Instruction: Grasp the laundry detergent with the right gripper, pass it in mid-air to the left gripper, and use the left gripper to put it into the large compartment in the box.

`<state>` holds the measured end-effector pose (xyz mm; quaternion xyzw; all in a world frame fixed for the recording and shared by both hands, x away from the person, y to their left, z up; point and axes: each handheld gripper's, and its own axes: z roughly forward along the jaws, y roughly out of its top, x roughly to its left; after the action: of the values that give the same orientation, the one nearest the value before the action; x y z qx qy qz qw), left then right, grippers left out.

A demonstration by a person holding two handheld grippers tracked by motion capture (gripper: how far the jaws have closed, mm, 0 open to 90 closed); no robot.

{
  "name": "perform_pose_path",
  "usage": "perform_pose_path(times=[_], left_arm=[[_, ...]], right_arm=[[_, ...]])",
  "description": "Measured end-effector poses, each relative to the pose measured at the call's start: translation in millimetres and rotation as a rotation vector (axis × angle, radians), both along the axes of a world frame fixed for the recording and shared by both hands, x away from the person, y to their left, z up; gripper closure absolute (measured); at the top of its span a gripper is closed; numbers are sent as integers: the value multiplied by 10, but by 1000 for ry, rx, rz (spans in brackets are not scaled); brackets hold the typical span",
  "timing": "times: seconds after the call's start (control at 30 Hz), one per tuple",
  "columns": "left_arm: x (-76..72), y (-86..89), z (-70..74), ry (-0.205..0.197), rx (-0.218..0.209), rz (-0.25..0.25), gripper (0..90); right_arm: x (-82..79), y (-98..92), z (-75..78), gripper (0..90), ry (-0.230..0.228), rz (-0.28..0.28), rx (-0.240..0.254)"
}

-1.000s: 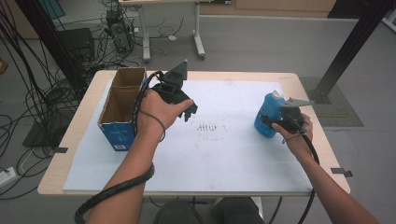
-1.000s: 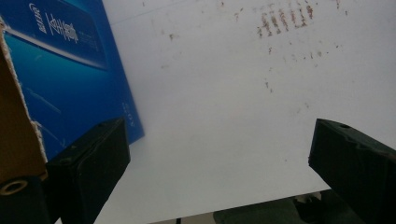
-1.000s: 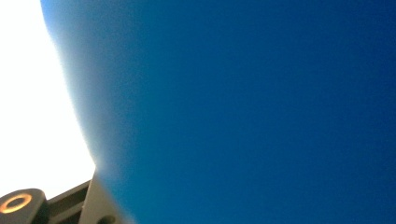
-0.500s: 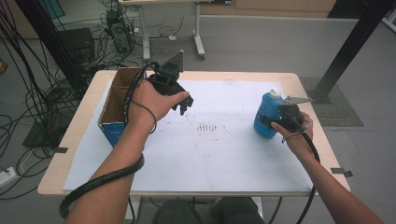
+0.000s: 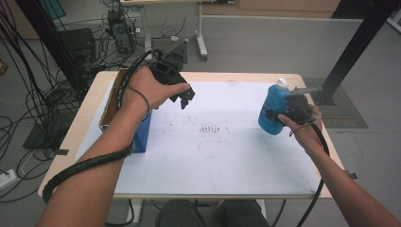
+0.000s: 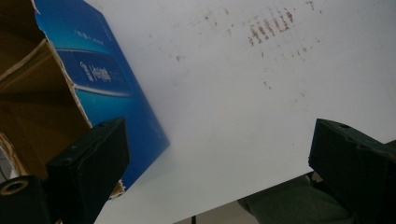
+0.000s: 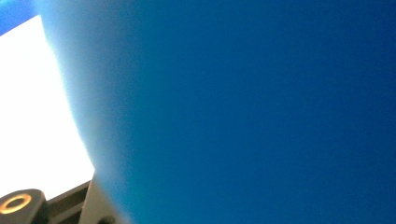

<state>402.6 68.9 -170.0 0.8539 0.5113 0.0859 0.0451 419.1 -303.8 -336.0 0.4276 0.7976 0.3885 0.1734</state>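
A blue bottle (image 5: pixel 272 111) with a white cap stands upright at the right side of the table, and my right gripper (image 5: pixel 283 115) is shut on its body from the right. Seen close up in the right gripper view, the bottle (image 7: pixel 257 116) is a blur of blue. My left gripper (image 5: pixel 183 97) hangs above the table just right of an open cardboard box (image 5: pixel 142 135) with blue sides. In the left gripper view, that gripper (image 6: pixel 219 140) stands open with nothing between its jaws, and the box (image 6: pixel 107 79) lies to the left.
A white sheet (image 5: pixel 213 156) covers the tabletop, with brownish marks (image 5: pixel 210 128) near its middle. Cables, a black post (image 5: pixel 352 52) and another table's legs stand on the floor beyond the far edge.
Both hands have risen. The left gripper has lifted and drifted a little toward the box. The bottle has gone up slightly with the right gripper.
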Motion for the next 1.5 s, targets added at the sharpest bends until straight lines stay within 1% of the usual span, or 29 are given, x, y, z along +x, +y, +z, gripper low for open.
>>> perform_pose_path(times=[0.03, 0.1, 0.13, 0.17, 0.2, 0.27, 0.37, 0.4, 0.47, 0.5, 0.6, 0.63, 0.7, 0.73, 0.77, 0.8, 0.83, 0.9, 0.93, 1.03, 1.07, 1.1, 1.17, 1.33, 1.37, 1.4, 1.43, 1.47, 1.5], left_arm=[[9, -6, 37, 4, -11, -30, 58], [14, -12, 49, 4, -10, -39, 58], [20, -17, 65, 7, -3, -58, 58], [29, -31, 97, 14, 9, -92, 58], [29, -31, 97, 14, 9, -92, 59], [35, -41, 156, 10, 13, -140, 59], [36, -40, 185, 8, 16, -163, 59], [41, -24, 211, 10, 32, -194, 60], [41, -17, 218, 9, 30, -201, 60], [42, 4, 239, 10, 33, -225, 60], [58, 37, 274, 12, 32, -259, 60], [58, 37, 274, 12, 32, -259, 60], [79, 66, 316, 9, 18, -299, 58], [79, 66, 316, 9, 18, -299, 58], [86, 71, 329, 7, 19, -311, 58], [101, 79, 353, 8, 7, -334, 58], [101, 79, 353, 8, 7, -334, 58], [113, 67, 385, 3, 12, -373, 58], [113, 67, 385, 3, 12, -373, 58], [137, 60, 424, 2, 12, -410, 58], [137, 60, 424, 2, 12, -410, 58], [155, 61, 433, 2, 24, -423, 58], [171, 68, 442, 5, 35, -435, 58], [215, 105, 467, -3, 37, -449, 58], [215, 105, 467, -3, 37, -449, 58], [217, 107, 470, 1, 39, -452, 58], [227, 110, 478, 0, 57, -458, 58], [227, 110, 478, 0, 57, -458, 58], [231, 113, 482, 1, 57, -461, 58]], right_arm=[[14, 35, 84, 437, 13, 11, 6], [20, 84, 161, 436, 23, 29, 19], [20, 113, 196, 437, 30, 40, 27], [21, 145, 229, 437, 35, 54, 31], [21, 182, 261, 437, 39, 68, 30], [22, 260, 318, 437, 47, 96, 25], [19, 384, 390, 437, 54, 138, 19], [18, 426, 411, 437, 60, 150, 21], [22, 507, 447, 437, 71, 179, 28], [24, 550, 464, 437, 79, 190, 30], [16, 689, 511, 437, 70, 230, 22], [6, 739, 527, 437, 66, 242, 18], [-14, 831, 550, 436, 57, 272, 16], [-14, 831, 550, 436, 57, 272, 16], [-21, 877, 556, 436, 54, 288, 17], [-26, 972, 561, 436, 52, 326, 15], [-27, 1022, 562, 436, 53, 342, 15], [-17, 1120, 555, 435, 51, 376, 15], [-6, 1170, 548, 435, 55, 391, 15], [25, 1323, 509, 435, 51, 433, 10], [25, 1323, 509, 435, 51, 433, 10], [35, 1425, 471, 435, 53, 457, 0], [51, 1514, 428, 435, 59, 489, -4], [70, 1726, 321, 435, 71, 560, -2], [74, 1766, 303, 435, 66, 577, -1], [74, 1766, 303, 435, 66, 577, -1], [81, 1840, 276, 435, 65, 599, 12], [86, 1872, 264, 435, 63, 611, 20], [86, 1872, 264, 435, 63, 611, 20]])
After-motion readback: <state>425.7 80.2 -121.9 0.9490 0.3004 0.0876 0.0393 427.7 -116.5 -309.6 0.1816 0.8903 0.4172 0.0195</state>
